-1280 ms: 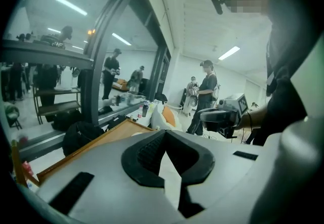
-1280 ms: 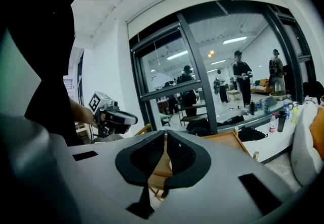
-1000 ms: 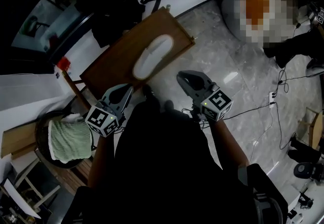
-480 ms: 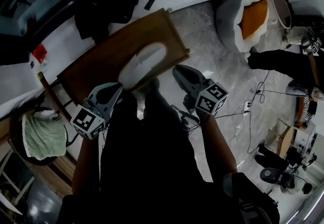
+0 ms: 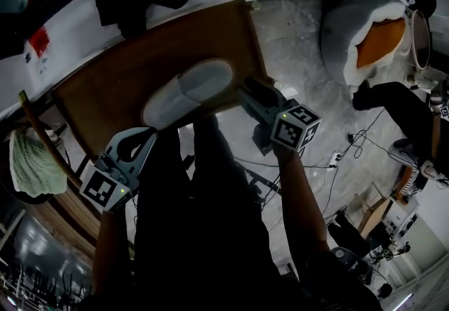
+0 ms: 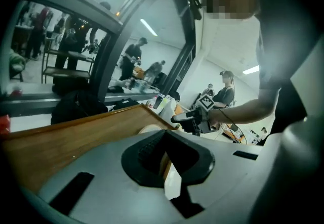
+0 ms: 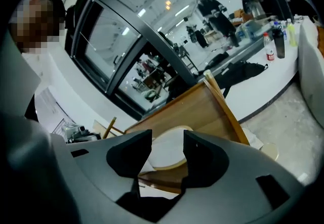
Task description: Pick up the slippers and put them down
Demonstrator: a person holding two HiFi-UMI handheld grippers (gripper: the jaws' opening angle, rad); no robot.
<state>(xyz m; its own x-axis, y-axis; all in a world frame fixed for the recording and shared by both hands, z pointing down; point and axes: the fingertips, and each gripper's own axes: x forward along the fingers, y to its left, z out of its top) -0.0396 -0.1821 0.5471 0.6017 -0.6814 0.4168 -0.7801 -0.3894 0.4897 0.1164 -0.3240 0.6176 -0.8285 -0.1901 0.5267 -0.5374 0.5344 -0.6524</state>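
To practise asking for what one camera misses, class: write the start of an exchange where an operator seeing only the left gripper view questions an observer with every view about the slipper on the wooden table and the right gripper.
Operator: My view shows only a pale edge of the slipper. How does it lie?
Observer: The head view shows it whole, white and alone on the wooden table.
Operator: Is the right gripper holding it?
Observer: No. Its own view shows the fingers apart, just been opening, with nothing pressed between them; the slipper shows beyond the gap.
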